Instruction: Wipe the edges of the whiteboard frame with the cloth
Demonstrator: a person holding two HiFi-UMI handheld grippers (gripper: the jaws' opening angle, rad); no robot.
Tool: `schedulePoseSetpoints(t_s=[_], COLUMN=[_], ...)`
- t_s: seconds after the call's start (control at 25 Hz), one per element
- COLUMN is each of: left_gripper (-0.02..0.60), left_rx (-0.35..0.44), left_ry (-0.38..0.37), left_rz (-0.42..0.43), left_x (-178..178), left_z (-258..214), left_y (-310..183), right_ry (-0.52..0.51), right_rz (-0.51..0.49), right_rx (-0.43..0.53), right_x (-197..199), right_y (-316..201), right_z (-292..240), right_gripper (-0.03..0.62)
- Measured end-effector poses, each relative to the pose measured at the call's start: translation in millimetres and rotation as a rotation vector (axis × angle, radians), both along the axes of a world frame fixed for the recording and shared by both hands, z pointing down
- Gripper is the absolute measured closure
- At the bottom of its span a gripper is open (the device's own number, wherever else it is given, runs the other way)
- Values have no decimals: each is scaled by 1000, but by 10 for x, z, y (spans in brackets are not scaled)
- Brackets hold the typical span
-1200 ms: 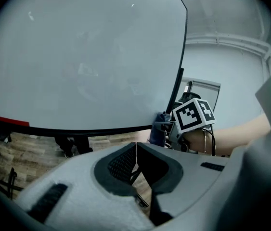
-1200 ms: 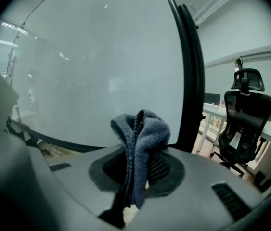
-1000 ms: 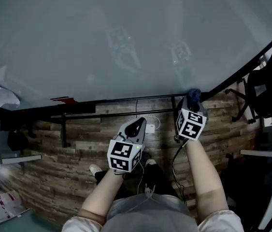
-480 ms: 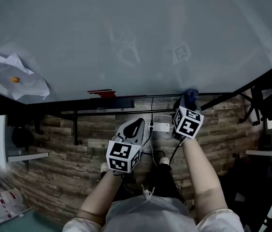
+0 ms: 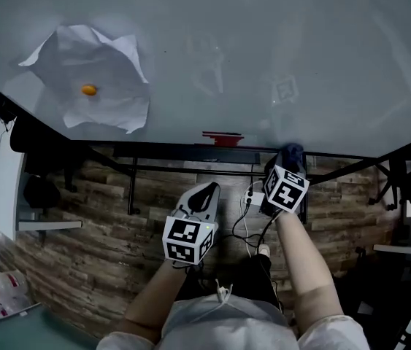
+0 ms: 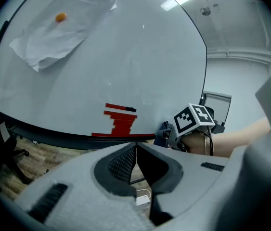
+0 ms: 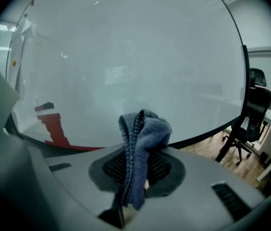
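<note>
The whiteboard (image 5: 278,49) fills the upper head view, its black frame (image 5: 168,149) running along the bottom edge. My right gripper (image 5: 291,160) is shut on a folded dark blue cloth (image 5: 293,151), which presses against that bottom edge just right of a red mark (image 5: 222,137). The right gripper view shows the cloth (image 7: 142,129) bunched between the jaws of the right gripper (image 7: 137,165). Lower and to the left, away from the board, my left gripper (image 5: 206,190) is shut and holds nothing; its jaws meet in the left gripper view (image 6: 135,150).
A crumpled white paper (image 5: 95,79) pinned by an orange magnet (image 5: 89,90) hangs on the board's upper left. The board's stand bars (image 5: 132,184) and a white power strip (image 5: 254,195) with cables are below, over a wood floor. An office chair (image 7: 251,105) stands at the right.
The right gripper and cloth have slid left along the bottom frame, closing on the red mark. The paper has come fully into view. The left gripper stays shut and followed along.
</note>
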State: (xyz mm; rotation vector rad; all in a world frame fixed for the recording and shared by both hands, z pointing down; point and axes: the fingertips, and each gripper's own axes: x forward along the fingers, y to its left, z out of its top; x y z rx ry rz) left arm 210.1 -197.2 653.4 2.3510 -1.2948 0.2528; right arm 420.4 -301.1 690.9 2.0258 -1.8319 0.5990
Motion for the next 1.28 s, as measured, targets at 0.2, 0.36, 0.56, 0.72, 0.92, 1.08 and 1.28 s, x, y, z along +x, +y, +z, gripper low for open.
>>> schedulePoseSetpoints(t_s=[0.2, 0.36, 0.56, 0.72, 0.92, 1.08, 1.28], left_gripper=[563, 563, 563, 563, 563, 563, 563], left_rx=[7, 3, 0, -8, -4, -1, 28], left_ry=[-6, -6, -1, -5, -7, 8, -2], left_rz=[-26, -40, -42, -31, -27, -45, -56], left_x=[-615, -1005, -1455, -1727, -2025, -2269, -2623], left_z=[-44, -74, -78, -52, -32, -38, -149], left_y=[16, -6, -45, -49, -89, -89, -72], right_ry=[-10, 50, 136, 127, 71, 67, 53], right_rz=[55, 82, 74, 74, 76, 25, -31], right_rx=[-38, -57, -71, -89, -98, -108, -151], right_x=[-401, -638, -973, -1328, -1758, -2141, -2489], right_y=[-15, -33, -33, -42, -87, -70, -55], right_z=[-59, -39, -66, -47, 23, 35, 75], right_gripper=[530, 528, 528, 529, 528, 529, 528])
